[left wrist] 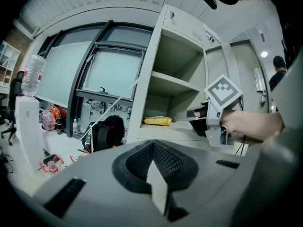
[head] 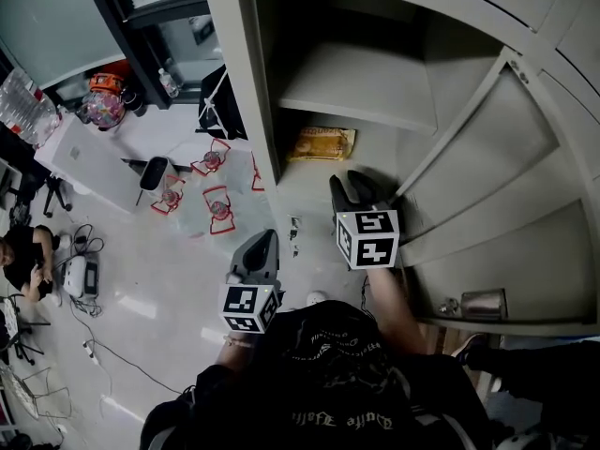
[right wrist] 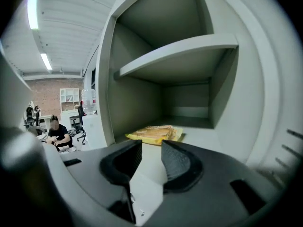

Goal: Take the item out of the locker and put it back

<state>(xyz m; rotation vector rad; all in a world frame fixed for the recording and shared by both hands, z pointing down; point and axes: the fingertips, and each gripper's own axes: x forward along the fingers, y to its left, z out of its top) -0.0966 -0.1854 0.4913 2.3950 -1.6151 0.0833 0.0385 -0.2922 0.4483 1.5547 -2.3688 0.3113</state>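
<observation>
The yellow packet (head: 322, 143) lies flat on the floor of the open locker (head: 239, 64), in the compartment under the shelf (head: 366, 82), close to that floor's left edge and back from its front edge. The right tool (head: 352, 187) is held over the front edge of the same compartment floor and points inward at the packet. In the right gripper view its jaws stand clearly apart with nothing between them, and the packet (right wrist: 154, 134) sits just beyond their tips, not touching either one. The left tool (head: 262, 247) hangs outside the locker, in front of its left frame and lower than the right one. In the left gripper view its jaws meet tip to tip and hold nothing. The locker door (head: 487, 204) stands swung open at the right. A seated person (right wrist: 57, 134) is visible far off to the left of the locker.
</observation>
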